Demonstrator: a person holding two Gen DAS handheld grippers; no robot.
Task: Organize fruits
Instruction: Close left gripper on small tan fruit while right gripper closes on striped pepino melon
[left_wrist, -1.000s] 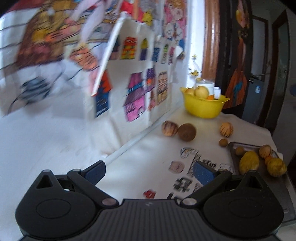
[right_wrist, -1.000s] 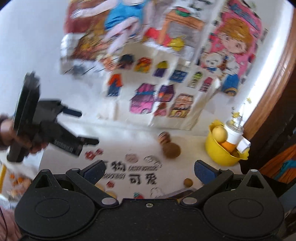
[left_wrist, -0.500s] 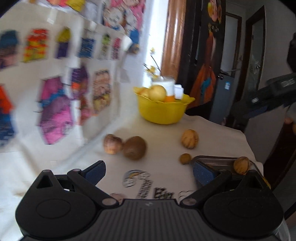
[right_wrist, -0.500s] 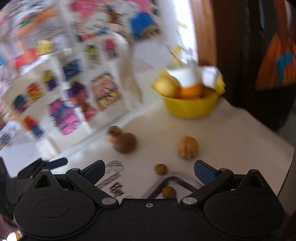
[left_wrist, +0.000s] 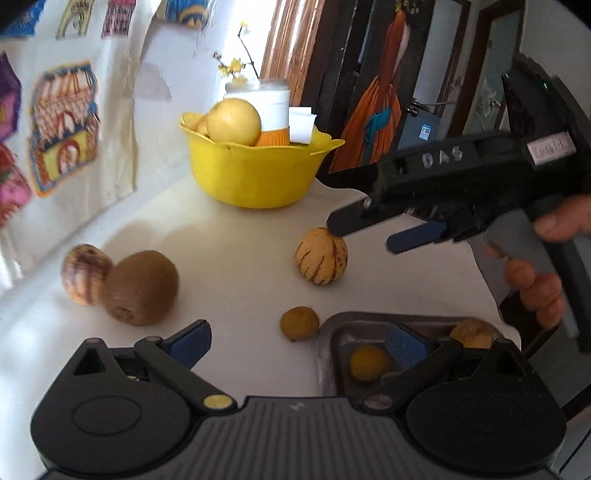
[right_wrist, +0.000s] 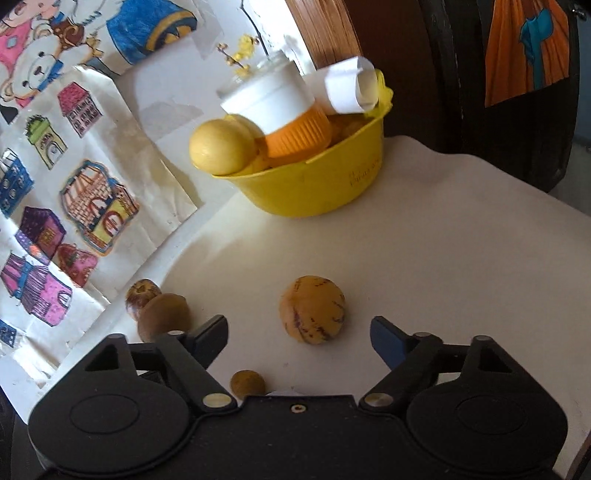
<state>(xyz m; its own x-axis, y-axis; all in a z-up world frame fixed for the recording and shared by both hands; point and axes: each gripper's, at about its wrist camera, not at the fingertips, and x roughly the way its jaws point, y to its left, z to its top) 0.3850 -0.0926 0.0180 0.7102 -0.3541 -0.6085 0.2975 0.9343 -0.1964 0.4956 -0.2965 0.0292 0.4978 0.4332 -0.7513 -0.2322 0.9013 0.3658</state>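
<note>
Between right gripper (right_wrist: 299, 332) fingers (right_wrist: 386, 338) — striped melon (right_wrist: 313, 311), long axis upright.

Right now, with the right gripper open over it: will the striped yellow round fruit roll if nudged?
Probably. The striped yellow round fruit sits loose on the smooth white table, with nothing touching it. Its skin looks smooth, so the open right gripper could squirt it forward unless centred. Likely firm, not fragile.

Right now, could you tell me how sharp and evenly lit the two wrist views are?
Left wrist view: mostly sharp, though the purple-striped fruit and wall drawings at left are smeared, and the frame edges bend with fisheye. Right wrist view: the striped yellow fruit is crisp, the white cup in the yellow bowl is blurred, and the bright tablecloth looks washed out.
</note>
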